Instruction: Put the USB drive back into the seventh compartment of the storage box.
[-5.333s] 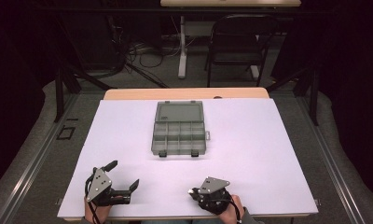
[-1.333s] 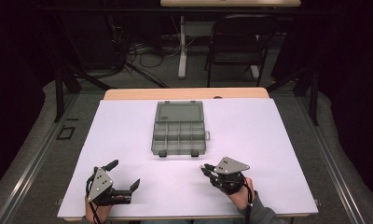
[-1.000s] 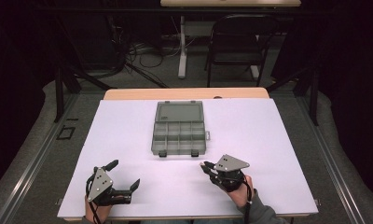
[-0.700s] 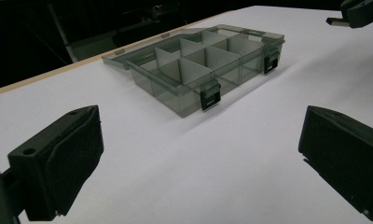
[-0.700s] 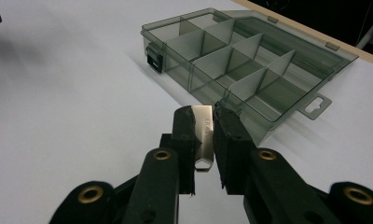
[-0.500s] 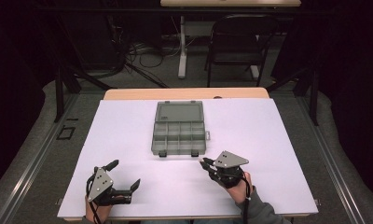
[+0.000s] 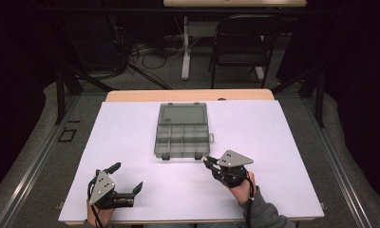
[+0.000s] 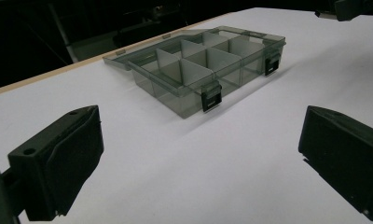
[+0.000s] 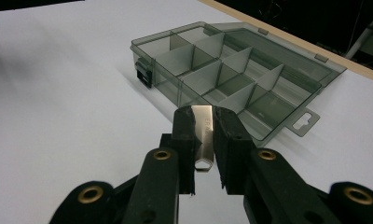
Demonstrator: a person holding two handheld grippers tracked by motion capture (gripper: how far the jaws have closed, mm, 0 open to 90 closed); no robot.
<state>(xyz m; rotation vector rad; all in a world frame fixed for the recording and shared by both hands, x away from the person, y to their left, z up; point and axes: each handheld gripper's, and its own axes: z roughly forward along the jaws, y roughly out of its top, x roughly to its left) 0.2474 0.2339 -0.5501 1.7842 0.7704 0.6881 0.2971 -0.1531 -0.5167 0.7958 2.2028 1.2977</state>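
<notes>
We are pinching flat metal piece [image 9: 204, 128] in right claw [image 9: 204, 122], aiming it at open organizer box [image 7: 182, 131]; left claw [image 7: 128, 178] resting spread on bench [image 7: 273, 142].

A white sheet covers the worktop [image 7: 283, 137], bare wood showing along the far edge. On it sits one smoky compartment box [image 7: 182, 130], lid flung open flat toward that far edge.
</notes>
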